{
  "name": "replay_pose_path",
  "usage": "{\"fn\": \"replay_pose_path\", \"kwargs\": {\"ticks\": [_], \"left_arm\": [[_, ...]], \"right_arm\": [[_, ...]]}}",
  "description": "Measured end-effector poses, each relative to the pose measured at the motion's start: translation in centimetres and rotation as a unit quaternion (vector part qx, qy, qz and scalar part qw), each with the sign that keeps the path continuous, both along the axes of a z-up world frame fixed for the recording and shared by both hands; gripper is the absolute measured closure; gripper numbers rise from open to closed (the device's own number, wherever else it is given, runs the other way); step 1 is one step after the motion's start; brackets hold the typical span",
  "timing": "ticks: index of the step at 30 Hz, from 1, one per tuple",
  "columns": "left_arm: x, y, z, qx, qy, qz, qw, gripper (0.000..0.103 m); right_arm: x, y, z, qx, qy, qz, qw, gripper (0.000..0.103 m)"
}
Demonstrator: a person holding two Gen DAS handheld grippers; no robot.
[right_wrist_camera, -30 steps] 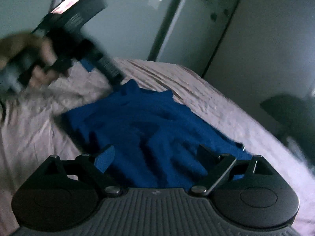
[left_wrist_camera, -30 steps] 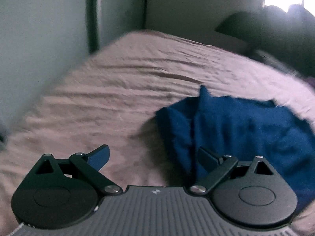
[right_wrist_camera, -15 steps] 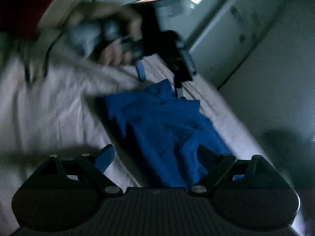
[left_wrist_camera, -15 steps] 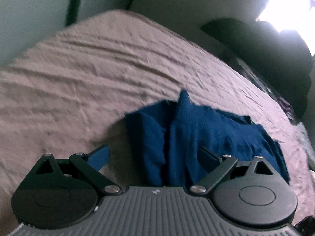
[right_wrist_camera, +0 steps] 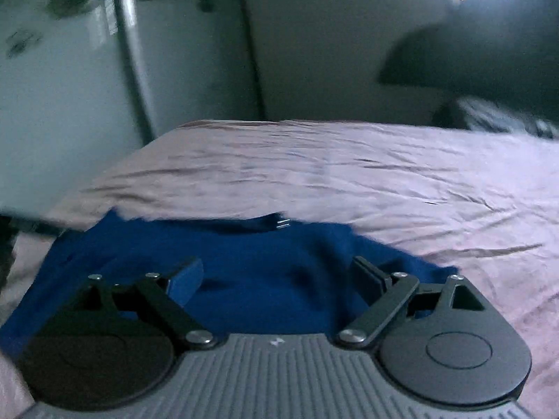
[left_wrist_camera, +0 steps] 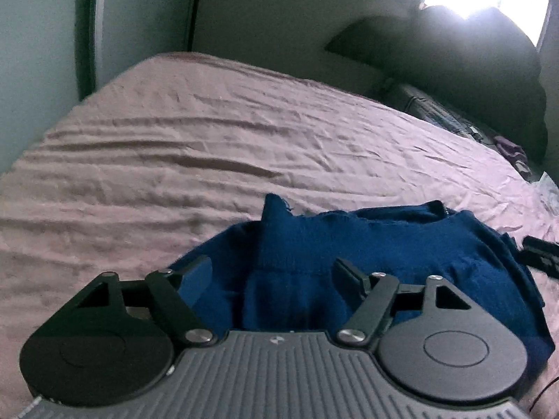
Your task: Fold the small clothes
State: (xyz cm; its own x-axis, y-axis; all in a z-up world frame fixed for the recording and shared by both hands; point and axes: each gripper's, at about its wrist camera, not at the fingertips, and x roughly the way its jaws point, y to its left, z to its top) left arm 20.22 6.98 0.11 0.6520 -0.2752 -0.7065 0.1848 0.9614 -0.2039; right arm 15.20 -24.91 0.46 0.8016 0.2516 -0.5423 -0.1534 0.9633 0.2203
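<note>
Left wrist view first: the left gripper (left_wrist_camera: 272,272) hangs over the near edge of the blue garment (left_wrist_camera: 367,255), which lies crumpled on the pink bedsheet (left_wrist_camera: 174,160). Its jaws have just been closing in, yet the pads are not on anything; a raised fold of the blue cloth stands between them, unpinched. A pointed flap pokes up at the garment's far edge, and a dark bit of the other tool shows at the right border, too little of it to say more.

Over to the right wrist view, somewhat blurred: the right gripper (right_wrist_camera: 279,279) hovers above the blue garment (right_wrist_camera: 265,265) with its fingers spread wide and nothing caught between them. The cloth spreads across the lower half of the picture on the bedsheet (right_wrist_camera: 384,174), a small pale tag showing at its far hem.

So this looks like the reach for a grasp, with the folding itself hardly begun. To do it well, each gripper should take one clean edge or corner, not a bunch of layers, and both should bite before lifting, so the cloth pulls flat rather than dragging into a heap.
</note>
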Motion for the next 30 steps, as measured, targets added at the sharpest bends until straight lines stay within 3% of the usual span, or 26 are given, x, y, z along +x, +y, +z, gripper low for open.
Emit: {"fn": "replay_pose_path", "kwargs": {"ticks": [6, 8, 11, 12, 13, 15, 21, 23, 25, 27, 30], "left_arm": [[1.6, -0.8, -1.3, 0.0, 0.011, 0.001, 0.9999, 0.029], [2.0, -1.0, -1.4, -0.001, 0.009, 0.0, 1.0, 0.034], [2.4, -1.4, -1.5, -0.001, 0.006, -0.007, 1.0, 0.05], [2.5, -1.7, -1.5, 0.002, 0.004, -0.01, 0.9999, 0.061], [2.5, -1.9, -1.5, 0.009, 0.002, -0.015, 0.9998, 0.077], [2.2, -2.4, -1.4, 0.02, -0.009, -0.02, 0.9996, 0.096], [0.5, -3.2, -0.3, 0.042, -0.073, -0.014, 0.9964, 0.097], [0.9, -3.3, -0.4, 0.049, -0.07, -0.008, 0.9963, 0.096], [2.0, -3.5, -1.6, 0.057, -0.038, -0.007, 0.9976, 0.094], [2.2, -3.4, -2.2, 0.064, -0.031, 0.001, 0.9975, 0.083], [1.2, -3.3, -1.2, 0.088, -0.062, 0.011, 0.9941, 0.062]], "right_arm": [[5.9, -2.9, -2.2, 0.082, 0.055, 0.015, 0.995, 0.012], [7.4, -2.9, -3.2, 0.105, 0.076, 0.018, 0.991, 0.021], [9.0, -2.5, -4.3, 0.102, 0.091, 0.007, 0.991, 0.053], [9.2, -2.4, -4.5, 0.097, 0.091, 0.003, 0.991, 0.072], [9.1, -2.3, -4.5, 0.097, 0.089, 0.002, 0.991, 0.084], [8.6, -2.5, -4.5, 0.105, 0.079, 0.007, 0.991, 0.09], [6.8, -1.7, -2.1, 0.041, 0.0, -0.003, 0.999, 0.092], [7.4, -1.1, -2.0, 0.015, 0.004, 0.0, 1.0, 0.092], [8.5, -0.9, -2.9, -0.006, 0.031, -0.005, 0.999, 0.092], [9.7, -0.3, -4.5, -0.031, 0.072, -0.004, 0.997, 0.089], [8.7, 0.1, -4.0, -0.054, 0.048, -0.031, 0.997, 0.075]]}}
